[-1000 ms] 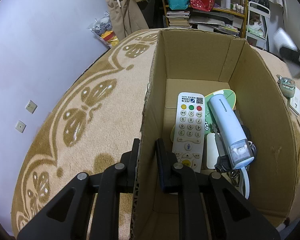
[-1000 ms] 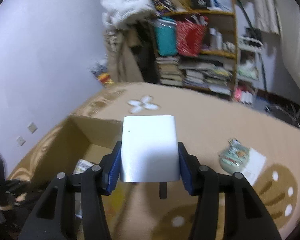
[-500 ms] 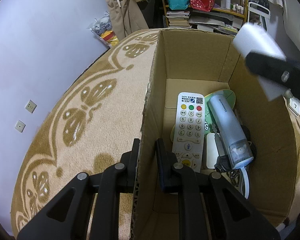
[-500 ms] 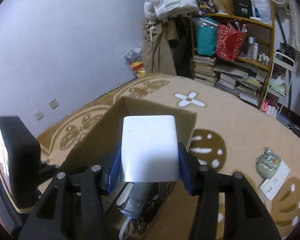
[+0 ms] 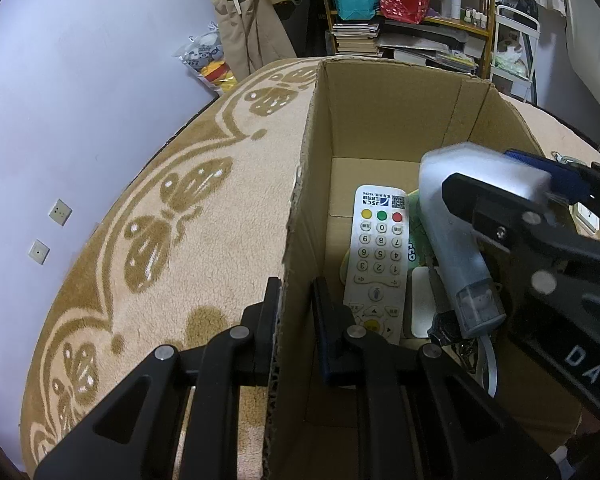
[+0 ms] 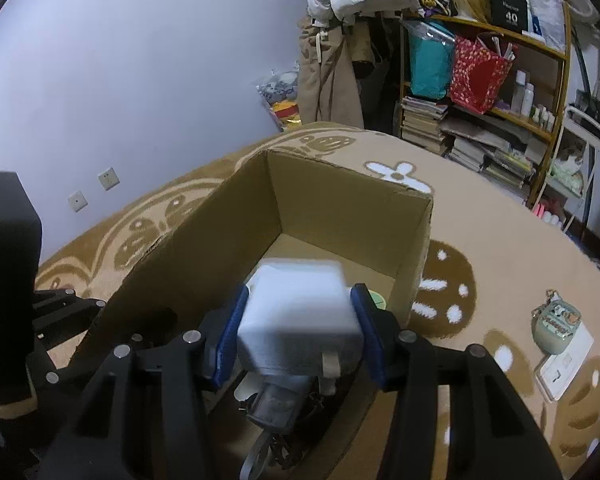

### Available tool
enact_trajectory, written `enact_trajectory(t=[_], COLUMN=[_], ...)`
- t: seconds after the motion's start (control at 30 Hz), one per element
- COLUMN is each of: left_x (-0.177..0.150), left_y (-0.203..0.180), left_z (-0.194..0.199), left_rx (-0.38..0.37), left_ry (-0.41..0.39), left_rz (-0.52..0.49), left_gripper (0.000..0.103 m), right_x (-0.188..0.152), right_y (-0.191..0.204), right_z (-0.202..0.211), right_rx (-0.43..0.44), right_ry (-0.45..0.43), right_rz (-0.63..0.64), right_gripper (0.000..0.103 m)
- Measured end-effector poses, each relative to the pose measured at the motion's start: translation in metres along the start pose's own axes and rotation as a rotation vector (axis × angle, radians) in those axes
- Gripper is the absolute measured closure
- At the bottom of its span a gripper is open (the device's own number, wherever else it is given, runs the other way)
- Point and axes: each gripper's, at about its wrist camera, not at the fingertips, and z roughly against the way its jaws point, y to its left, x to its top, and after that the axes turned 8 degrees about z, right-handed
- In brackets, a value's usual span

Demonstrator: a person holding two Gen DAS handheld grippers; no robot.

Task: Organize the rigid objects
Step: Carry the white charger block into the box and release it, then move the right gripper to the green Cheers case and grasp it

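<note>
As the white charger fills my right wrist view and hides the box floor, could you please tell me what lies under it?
Observer: A pale blue tube lies lengthwise on the floor of the box, its far end under the charger that the right gripper holds.
Operator: Thank you. Is there anything beside the tube?
Observer: Yes, a white remote control lies flat to its left, near the left wall.
Operator: And is anyone steadying the box?
Observer: The left gripper straddles the near end of that left wall, one finger inside and one outside.
</note>
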Motion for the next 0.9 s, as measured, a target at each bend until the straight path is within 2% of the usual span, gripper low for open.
enact_trajectory(t=[0.17,0.37,0.57,0.63,0.77,0.9], left_x=[0.0,0.001,0.0,0.0,0.0,0.0], left_y=[0.0,0.003,0.005,0.006,0.005,0.006], left_z=[0.001,0.002,0.0,-0.001,-0.001,-0.001], left_rx=[-0.004,-0.008,-0.008,-0.008,-0.009,-0.009], left_ry=[0.002,-0.002,0.0,0.0,0.001,0.0], left_rz=[0.003,0.002,0.004,0.003,0.004,0.005], left_gripper=[0.089,0.09,0.09,0.09,0.09,0.09], right_x=[0.002,0.014,0.026,0.031,0.036,0.03], right_y=[-0.002,-0.008,-0.033,-0.045,-0.072,-0.111], right_z=[0.003,0.022,0.041,0.046,0.049,0.044], right_rx=[-0.005,-0.038,-0.104,-0.143,-0.203,-0.242], right_ry=[-0.008,-0.058,-0.112,-0.119,-0.129,-0.114], right_rz=[-0.01,0.0,-0.051,-0.066,-0.089,-0.175], right_gripper=[0.047,0.047,0.027,0.017,0.014,0.014])
